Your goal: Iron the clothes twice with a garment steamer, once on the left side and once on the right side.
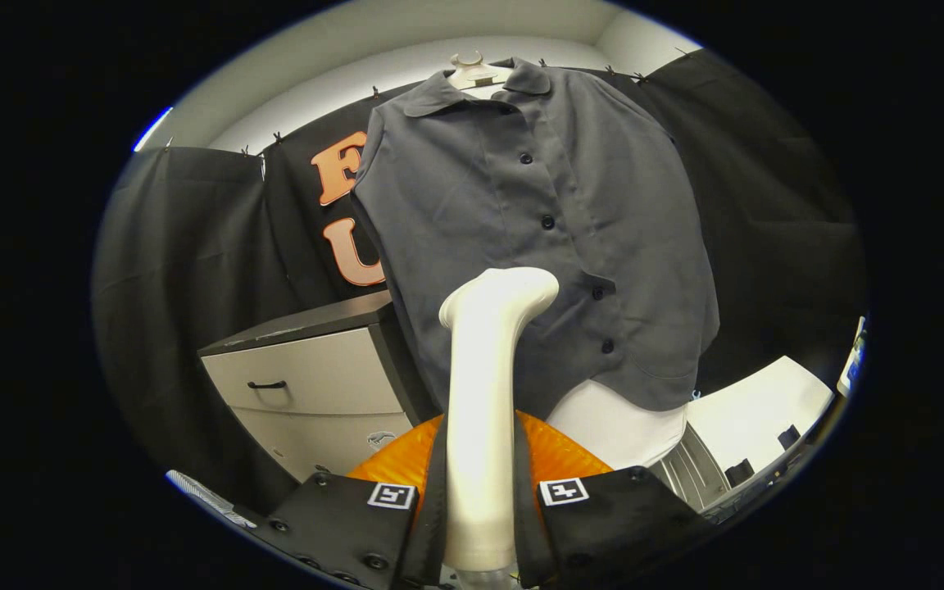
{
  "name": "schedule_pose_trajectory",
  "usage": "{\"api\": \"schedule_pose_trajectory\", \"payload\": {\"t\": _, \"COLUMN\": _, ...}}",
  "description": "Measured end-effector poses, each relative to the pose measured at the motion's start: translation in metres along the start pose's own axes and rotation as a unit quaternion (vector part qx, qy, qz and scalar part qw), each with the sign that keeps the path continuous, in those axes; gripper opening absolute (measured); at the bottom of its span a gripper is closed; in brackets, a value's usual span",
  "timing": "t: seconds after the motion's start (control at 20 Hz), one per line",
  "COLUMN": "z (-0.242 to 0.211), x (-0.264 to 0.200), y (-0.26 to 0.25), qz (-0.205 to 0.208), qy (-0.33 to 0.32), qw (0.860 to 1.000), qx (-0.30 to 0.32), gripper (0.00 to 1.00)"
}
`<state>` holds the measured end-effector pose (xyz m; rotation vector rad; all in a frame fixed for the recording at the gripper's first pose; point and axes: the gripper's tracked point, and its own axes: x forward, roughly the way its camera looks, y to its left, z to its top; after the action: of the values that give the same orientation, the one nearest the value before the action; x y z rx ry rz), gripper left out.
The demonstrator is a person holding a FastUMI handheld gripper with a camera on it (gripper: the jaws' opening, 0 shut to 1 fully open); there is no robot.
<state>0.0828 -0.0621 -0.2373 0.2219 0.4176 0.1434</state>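
The gripper [480, 492] is closed on the steamer [484, 393], both fingers [341, 516] pressing its white handle, which stands upright between them. The steamer's head bends toward the shirt [521, 229] and sits near its lower button placket; whether it touches the cloth, I cannot tell. The grey shirt hangs buttoned on a hanger [472, 72], beyond the fingers. A cabinet [308, 385] with a drawer stands beside the shirt's lower hem.
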Motion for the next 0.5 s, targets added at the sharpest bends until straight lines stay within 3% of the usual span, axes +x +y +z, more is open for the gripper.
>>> {"api": "schedule_pose_trajectory", "payload": {"t": 0.5, "z": 0.074, "x": -0.033, "y": 0.025, "qz": 0.019, "qy": -0.085, "qw": 0.996, "qx": -0.016, "gripper": 0.41}}
